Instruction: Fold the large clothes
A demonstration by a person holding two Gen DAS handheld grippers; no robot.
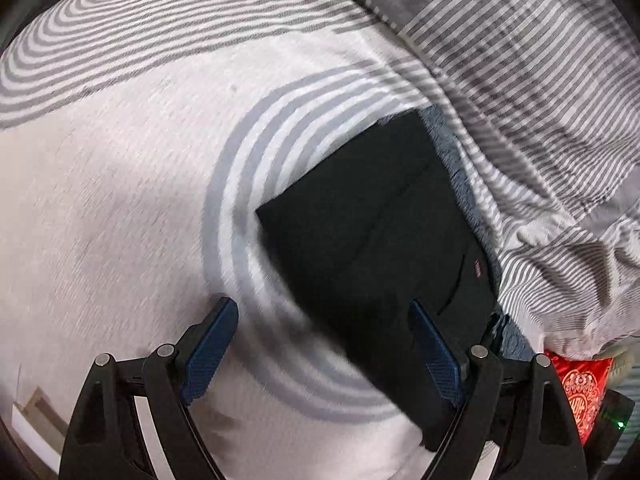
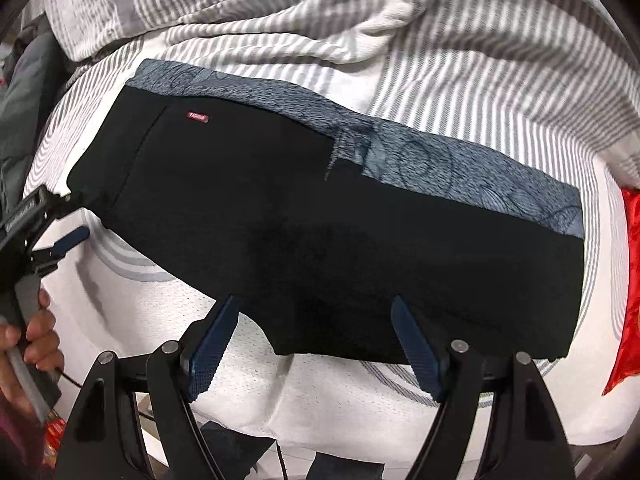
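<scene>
Folded black garment (image 2: 320,216) beyond the empty fingers (image 2: 216,340).

Both wrist views are aimed steeply down at close range; the folded black fabric garment (image 1: 384,236) (image 2: 320,216) on the white patterned bed (image 1: 120,220) (image 2: 132,304) is shared.

folded black garment (image 2: 320,216) flat on striped bedding (image 2: 500,80)
blue-grey patterned lining showing along far edge, small red tag nr one end, lies w/ few creases, long side across bed.
</scene>
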